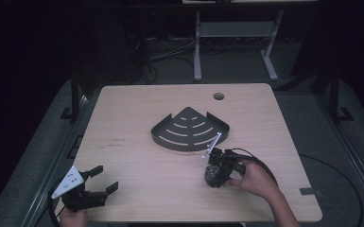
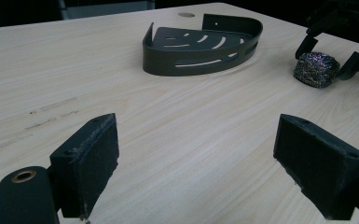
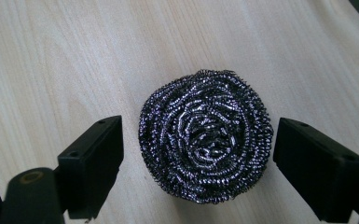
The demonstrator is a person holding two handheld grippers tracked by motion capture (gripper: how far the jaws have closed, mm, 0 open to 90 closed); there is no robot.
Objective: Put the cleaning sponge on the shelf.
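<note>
The right gripper (image 3: 198, 154) hangs with jaws apart around the steel scrubber (image 3: 206, 136), not yet pinching. The left gripper (image 2: 198, 158) sits open, empty. The rack (image 1: 160, 135) looks unfilled.

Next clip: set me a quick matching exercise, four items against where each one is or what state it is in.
Column one:
1. steel scourer
2. corner shelf
3. left tool
4. right tool

Column two:
A. open, with bare tabletop between its jaws, at the near left corner
B. on the wood between two open jaws
C. mid-table, dark, slotted, with nothing in it
D. open, one jaw on each side of the scourer

Pairs: 1-B, 2-C, 3-A, 4-D
</note>
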